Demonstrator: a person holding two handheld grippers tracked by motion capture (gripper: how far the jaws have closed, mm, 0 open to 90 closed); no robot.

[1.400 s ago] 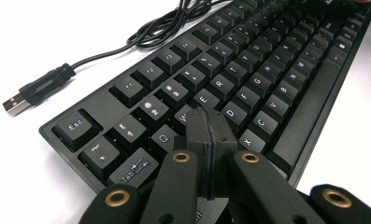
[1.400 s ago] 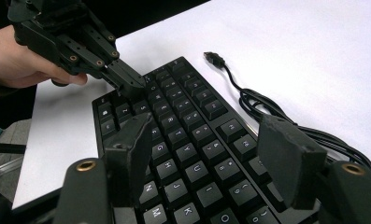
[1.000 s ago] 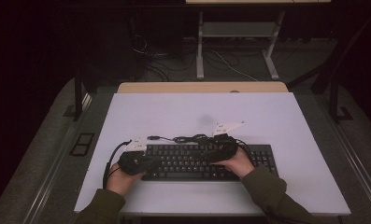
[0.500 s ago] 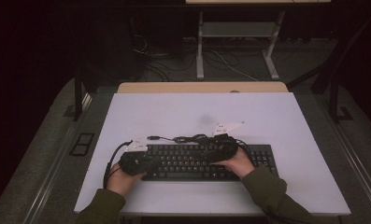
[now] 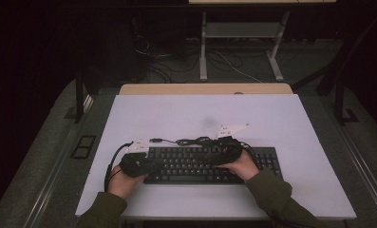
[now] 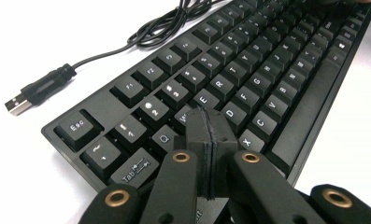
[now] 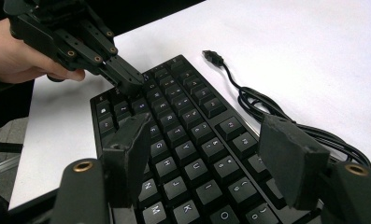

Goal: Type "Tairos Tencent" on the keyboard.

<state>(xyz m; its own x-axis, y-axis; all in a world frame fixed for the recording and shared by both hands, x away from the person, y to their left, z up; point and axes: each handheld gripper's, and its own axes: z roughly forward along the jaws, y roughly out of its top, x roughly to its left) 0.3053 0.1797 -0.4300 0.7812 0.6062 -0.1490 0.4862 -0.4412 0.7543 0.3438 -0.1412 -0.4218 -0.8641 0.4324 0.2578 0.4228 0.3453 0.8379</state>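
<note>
1. High view: your black keyboard (image 5: 205,164) lies flat on the white table (image 5: 176,118), near your edge and a little right of the middle. Its cable (image 5: 195,141) is bunched just behind the back edge, with the plug lying free on the table. Your left gripper (image 5: 146,161) sits over the keyboard's left end and your right gripper (image 5: 224,153) over the right half of the main keys. You hold each one from behind in a hand.

2. Left gripper view: your left gripper (image 6: 210,122) has its jaws clenched flat against each other with nothing between them. The joined tip rests down among the keys at W, with Q, E and S just around it. The USB plug (image 6: 17,103) lies on the bare table off the keyboard's Esc corner, apart from it.

3. Right gripper view: your right gripper (image 7: 206,140) has its jaws spread well apart, holding nothing, and hovers over the middle letter keys. The coiled cable runs beside the right-hand jaw. Farther off, your left gripper (image 7: 129,79) points its closed tip onto the keys at the far left end.
</note>
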